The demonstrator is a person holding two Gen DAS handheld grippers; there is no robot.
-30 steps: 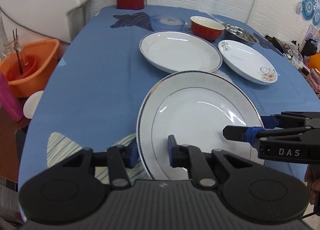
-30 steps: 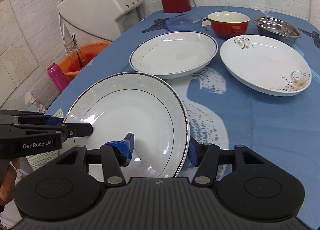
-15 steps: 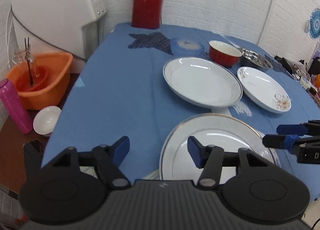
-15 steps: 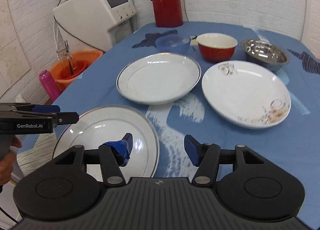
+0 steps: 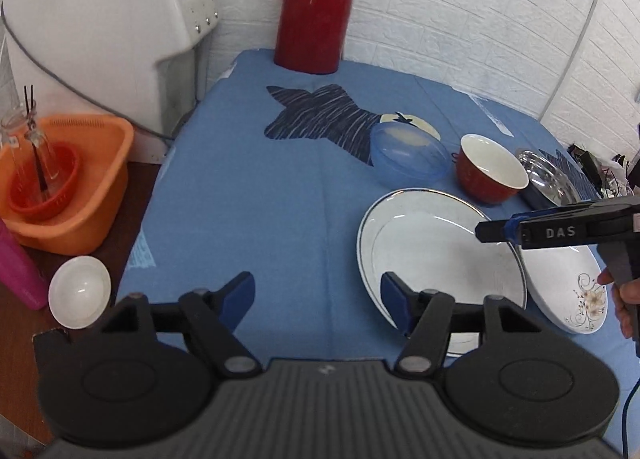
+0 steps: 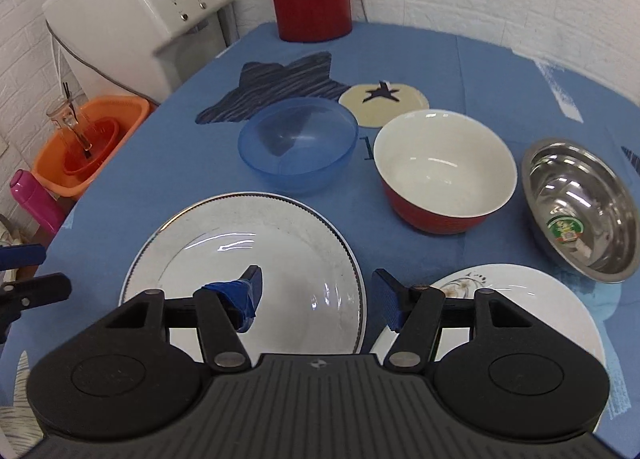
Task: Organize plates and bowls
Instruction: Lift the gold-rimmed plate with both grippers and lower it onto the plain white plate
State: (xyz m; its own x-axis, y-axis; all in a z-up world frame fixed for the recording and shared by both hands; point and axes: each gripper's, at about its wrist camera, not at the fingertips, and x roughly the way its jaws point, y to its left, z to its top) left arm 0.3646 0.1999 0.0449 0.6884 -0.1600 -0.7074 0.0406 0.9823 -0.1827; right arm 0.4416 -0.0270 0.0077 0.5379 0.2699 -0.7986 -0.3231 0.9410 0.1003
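White brick walls backed a table under a blue cloth (image 5: 248, 187), with a red thermos (image 5: 314, 7) at its far edge. Both grippers hung released and empty. The right gripper (image 6: 316, 293) was the nearer one: its jaws straddled the right rim of the rimmed white plate (image 6: 256, 259), one finger over the plate's well, the other over the gap toward the floral plate (image 6: 520, 299) just beside it. The left gripper (image 5: 316, 295) hovered over bare cloth, the same plate (image 5: 432, 251) lying to its right. Beyond the plates sat three bowls in a row: blue plastic bowl (image 6: 298, 143), red bowl (image 6: 444, 167), steel bowl (image 6: 580, 207). Nothing blocked the plate's rim; the likely snag was the floral plate crowding that right edge.
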